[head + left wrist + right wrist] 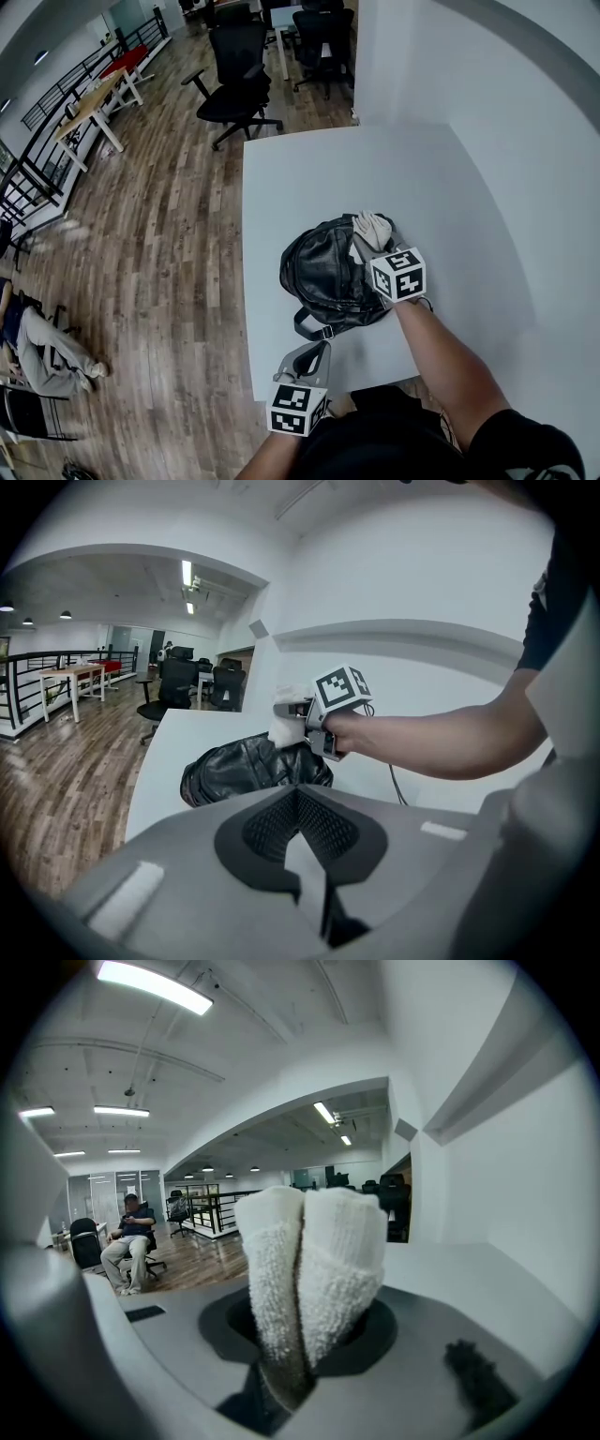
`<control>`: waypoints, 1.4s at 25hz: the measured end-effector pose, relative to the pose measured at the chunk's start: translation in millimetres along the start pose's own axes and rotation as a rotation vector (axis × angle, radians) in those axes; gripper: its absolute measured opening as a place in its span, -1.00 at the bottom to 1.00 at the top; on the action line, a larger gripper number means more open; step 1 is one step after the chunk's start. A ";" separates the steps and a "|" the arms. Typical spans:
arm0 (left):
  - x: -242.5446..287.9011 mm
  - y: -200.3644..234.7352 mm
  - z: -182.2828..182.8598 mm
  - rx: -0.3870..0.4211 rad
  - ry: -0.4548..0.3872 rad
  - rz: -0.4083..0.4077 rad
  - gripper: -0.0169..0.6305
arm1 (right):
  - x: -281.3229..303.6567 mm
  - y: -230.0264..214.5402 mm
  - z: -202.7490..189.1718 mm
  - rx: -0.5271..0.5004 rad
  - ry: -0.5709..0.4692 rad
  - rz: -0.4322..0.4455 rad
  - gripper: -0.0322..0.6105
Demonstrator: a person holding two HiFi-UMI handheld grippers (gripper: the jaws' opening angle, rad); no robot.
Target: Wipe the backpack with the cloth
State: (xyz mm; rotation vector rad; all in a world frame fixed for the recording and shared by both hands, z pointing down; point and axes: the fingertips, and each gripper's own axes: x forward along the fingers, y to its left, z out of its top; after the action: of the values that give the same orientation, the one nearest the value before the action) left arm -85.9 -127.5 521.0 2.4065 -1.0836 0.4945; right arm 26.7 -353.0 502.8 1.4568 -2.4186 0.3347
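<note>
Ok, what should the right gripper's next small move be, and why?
Probably sweep the cloth across the backpack toward its near side: the right gripper is shut on the cloth at the bag's far edge, and most of it lies nearer.

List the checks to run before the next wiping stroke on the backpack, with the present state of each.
1. The right gripper holds the cloth: ok. The folded white towelling is clamped between the jaws.
2. The cloth touches the backpack: cannot tell. It sits at the backpack's far right edge, and contact is unclear.
3. The left gripper steadies the backpack: not ok. Its jaws are together and empty, apart from the backpack, near the table's front edge.
4. The backpack lies fully on the table: ok.
</note>
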 end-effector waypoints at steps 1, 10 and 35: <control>0.7 -1.8 0.5 0.002 -0.001 -0.003 -0.93 | -2.5 -2.7 1.8 0.000 -0.006 -0.005 -0.59; 1.2 -20.6 2.0 0.025 -0.004 -0.027 -0.93 | -30.8 -24.9 9.2 -0.002 -0.034 -0.049 -0.59; 2.3 -40.4 11.8 0.062 -0.024 -0.070 -0.93 | -77.3 -67.6 10.1 0.012 -0.044 -0.164 -0.59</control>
State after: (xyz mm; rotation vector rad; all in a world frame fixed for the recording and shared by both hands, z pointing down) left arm -51.9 -111.4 502.0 2.5007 -1.0039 0.4839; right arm 119.5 -324.3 468.0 1.6711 -2.3146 0.2829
